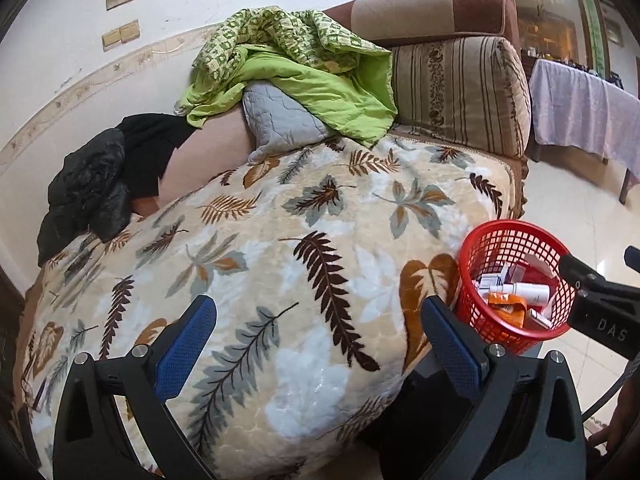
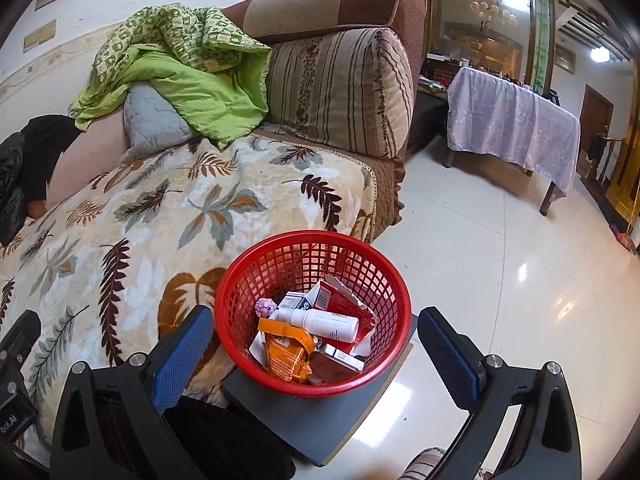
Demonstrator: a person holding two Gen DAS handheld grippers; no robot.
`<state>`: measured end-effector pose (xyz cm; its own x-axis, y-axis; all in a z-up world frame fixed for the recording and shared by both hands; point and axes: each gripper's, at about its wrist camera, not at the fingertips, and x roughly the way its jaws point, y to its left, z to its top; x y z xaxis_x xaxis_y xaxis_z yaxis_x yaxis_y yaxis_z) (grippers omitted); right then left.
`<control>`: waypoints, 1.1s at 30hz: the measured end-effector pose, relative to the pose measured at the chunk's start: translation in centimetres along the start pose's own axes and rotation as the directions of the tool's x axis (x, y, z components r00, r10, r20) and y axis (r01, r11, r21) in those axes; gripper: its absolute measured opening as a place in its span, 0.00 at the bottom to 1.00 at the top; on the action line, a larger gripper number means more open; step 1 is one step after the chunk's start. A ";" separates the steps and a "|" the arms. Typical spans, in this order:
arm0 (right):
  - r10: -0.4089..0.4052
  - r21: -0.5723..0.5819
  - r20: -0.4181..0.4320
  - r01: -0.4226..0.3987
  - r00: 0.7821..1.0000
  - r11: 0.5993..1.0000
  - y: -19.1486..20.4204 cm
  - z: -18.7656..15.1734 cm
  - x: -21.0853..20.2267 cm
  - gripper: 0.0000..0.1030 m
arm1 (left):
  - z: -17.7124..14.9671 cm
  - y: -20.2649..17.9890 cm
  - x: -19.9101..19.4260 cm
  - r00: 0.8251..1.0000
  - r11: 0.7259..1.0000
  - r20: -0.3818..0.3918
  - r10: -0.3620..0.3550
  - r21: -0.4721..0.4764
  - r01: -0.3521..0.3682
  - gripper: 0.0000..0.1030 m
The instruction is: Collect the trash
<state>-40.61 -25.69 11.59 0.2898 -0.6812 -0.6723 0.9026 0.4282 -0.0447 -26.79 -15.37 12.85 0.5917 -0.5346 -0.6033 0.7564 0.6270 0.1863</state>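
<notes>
A red mesh basket [image 2: 384, 276] stands on a grey board [image 2: 320, 420] beside the sofa; it also shows in the left wrist view [image 1: 484, 248]. In it lie a white bottle [image 2: 324, 322], an orange wrapper [image 2: 288, 354], small cartons [image 2: 344, 358] and a pink crumpled wad [image 2: 265, 306]. My right gripper [image 2: 316, 340] is open and empty, its blue fingers either side of the basket, just above it. My left gripper [image 1: 320, 328] is open and empty over the leaf-patterned blanket [image 1: 260, 248]. The right gripper's black body [image 1: 600, 304] shows at the left view's right edge.
A brown sofa with a striped cushion [image 2: 344, 92], a green quilt [image 2: 192, 64], a grey pillow [image 2: 154, 120] and black clothing [image 1: 100, 184]. A table with a lilac cloth [image 2: 516, 120] stands on the glossy tiled floor [image 2: 500, 260] to the right.
</notes>
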 end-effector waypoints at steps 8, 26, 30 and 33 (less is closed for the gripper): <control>-0.001 0.005 -0.009 0.001 1.000 1.000 -0.2 -0.1 0.3 1.00 | -0.2 0.0 0.1 1.000 1.000 -0.008 -0.015 -0.001 0.015 0.99; -0.001 0.008 -0.020 0.001 1.000 1.000 -0.1 -0.3 0.5 1.00 | -0.6 -0.2 0.2 1.000 1.000 -0.012 -0.022 -0.004 0.022 0.99; -0.001 0.011 -0.023 0.001 1.000 1.000 -0.2 -0.4 0.5 1.00 | -0.6 -0.2 0.2 1.000 1.000 -0.013 -0.024 -0.006 0.024 0.99; 0.000 0.010 -0.023 0.000 1.000 1.000 -0.2 -0.4 0.6 1.00 | -0.5 -0.1 0.1 1.000 1.000 -0.012 -0.023 -0.005 0.023 0.99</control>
<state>-40.73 -25.95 10.96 0.2825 -0.6675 -0.6890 0.9058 0.4221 -0.0376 -26.95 -15.26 12.34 0.5705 -0.5419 -0.6171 0.7684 0.6175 0.1682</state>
